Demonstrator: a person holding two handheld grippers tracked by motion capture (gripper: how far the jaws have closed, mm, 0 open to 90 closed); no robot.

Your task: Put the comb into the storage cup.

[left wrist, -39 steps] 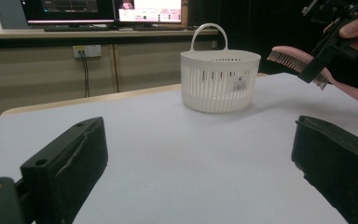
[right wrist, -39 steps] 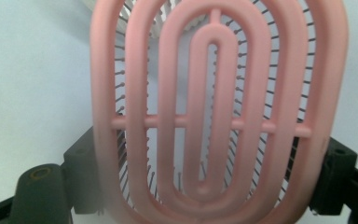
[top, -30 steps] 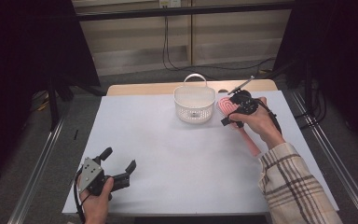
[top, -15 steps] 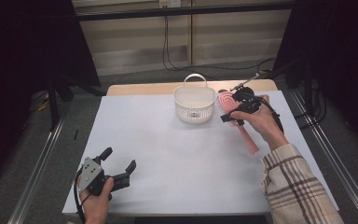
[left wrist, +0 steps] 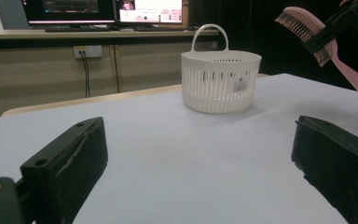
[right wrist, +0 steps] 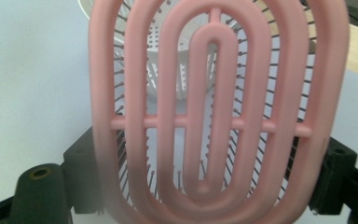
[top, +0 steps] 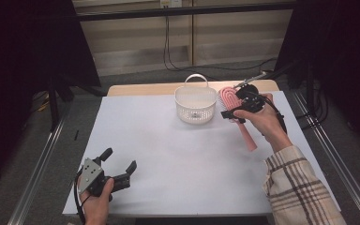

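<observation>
Big white surface point(top: 178, 154) takes up most of the high view, with a strip of bare wood showing along its far edge. Next down in size is the white slatted basket point(top: 195, 104) sitting near that far edge, handle standing upright, nothing visible inside it from the left gripper view. Just to the right of it is the pink hairbrush point(top: 236, 110), held up off the surface and tilted, head near the basket's rim and handle slanting back toward the person. The right tongs point(top: 238, 111) are clamped on the brush head, one jaw on each side of it in the right gripper view. The left tongs point(top: 120, 169) sit spread wide near the front left corner, gripping nothing, well apart from everything else.
</observation>
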